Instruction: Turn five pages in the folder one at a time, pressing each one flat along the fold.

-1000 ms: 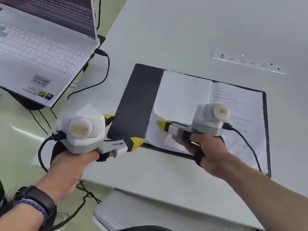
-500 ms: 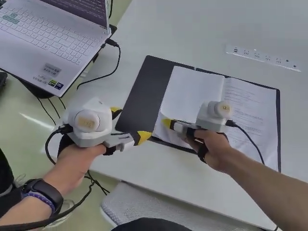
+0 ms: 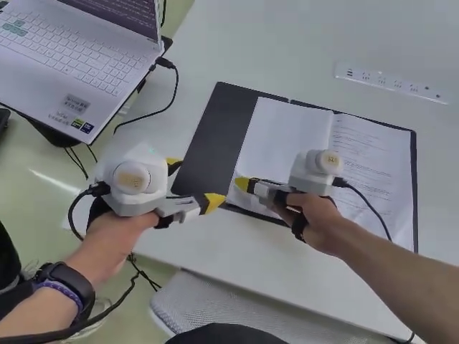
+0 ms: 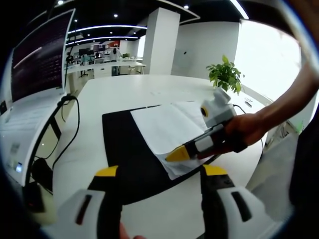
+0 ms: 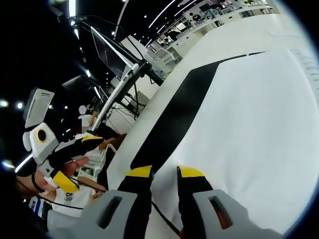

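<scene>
Folder: lies open on the white table, in the middle of the head view; black inner cover on the left, white sheets on the right.
Top page: spread across the folder's middle, its lower left corner close to the near edge of the black cover.
Right gripper: centre of the head view, yellow tips on the page's lower left corner and pointing left toward the cover. The jaws are drawn close, with a narrow gap; whether the sheet is caught between them cannot be told.
Right gripper view: its own tips sit at bottom centre, with the page to the right and the folder's black band running to the upper right.
Left gripper: lower left of the head view, just beside the folder's lower left corner, jaws spread wide around nothing.
Left gripper view: its tips are at the bottom, the black cover just beyond them, and the right gripper touching the page.
Laptop: upper left, open, well apart from the folder.
Power strip: upper right, beyond the folder.
</scene>
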Demonstrator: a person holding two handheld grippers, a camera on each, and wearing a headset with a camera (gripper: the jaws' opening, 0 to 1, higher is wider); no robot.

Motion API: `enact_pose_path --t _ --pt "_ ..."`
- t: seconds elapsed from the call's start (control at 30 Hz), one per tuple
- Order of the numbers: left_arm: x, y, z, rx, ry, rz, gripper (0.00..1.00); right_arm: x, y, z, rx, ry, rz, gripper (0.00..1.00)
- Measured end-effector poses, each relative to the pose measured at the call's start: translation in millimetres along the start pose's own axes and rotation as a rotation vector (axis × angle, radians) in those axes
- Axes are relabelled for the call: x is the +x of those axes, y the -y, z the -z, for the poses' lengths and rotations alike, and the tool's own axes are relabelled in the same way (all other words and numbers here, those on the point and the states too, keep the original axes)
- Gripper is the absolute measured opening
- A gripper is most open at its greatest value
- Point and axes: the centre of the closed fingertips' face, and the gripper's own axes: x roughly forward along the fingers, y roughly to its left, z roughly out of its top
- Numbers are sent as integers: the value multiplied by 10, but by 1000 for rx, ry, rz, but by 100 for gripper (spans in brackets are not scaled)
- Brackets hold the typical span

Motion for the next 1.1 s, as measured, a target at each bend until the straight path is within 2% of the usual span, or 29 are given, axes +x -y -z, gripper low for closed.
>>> enact_pose_path --t 0.17,0.27,0.33,0.47,0.57,0.73,0.93,1.1 --pt "68 15 -37 20 -7 15 63 -23 -95 -5 2 -5 -44 29" --pt "128 -10 -43 24 -10 12 58 -77 -140 -34 -13 -2 -63 36" --pt "175 -11 -51 21 -11 15 57 -151 -189 -97 -22 18 -86 39" --pt "269 -26 -69 10 -15 12 49 -341 -195 -220 -32 64 -92 42" --pt "349 -3 -89 5 -13 28 43 -485 -149 -309 -46 95 -80 42" --pt "503 65 -108 26 -25 50 38 -736 -43 -439 -54 147 -47 41" --pt "662 170 -171 34 -23 83 23 -973 149 -455 -45 179 -2 40" --pt "813 190 -105 38 -49 99 18 -1106 210 -426 -36 200 17 40"
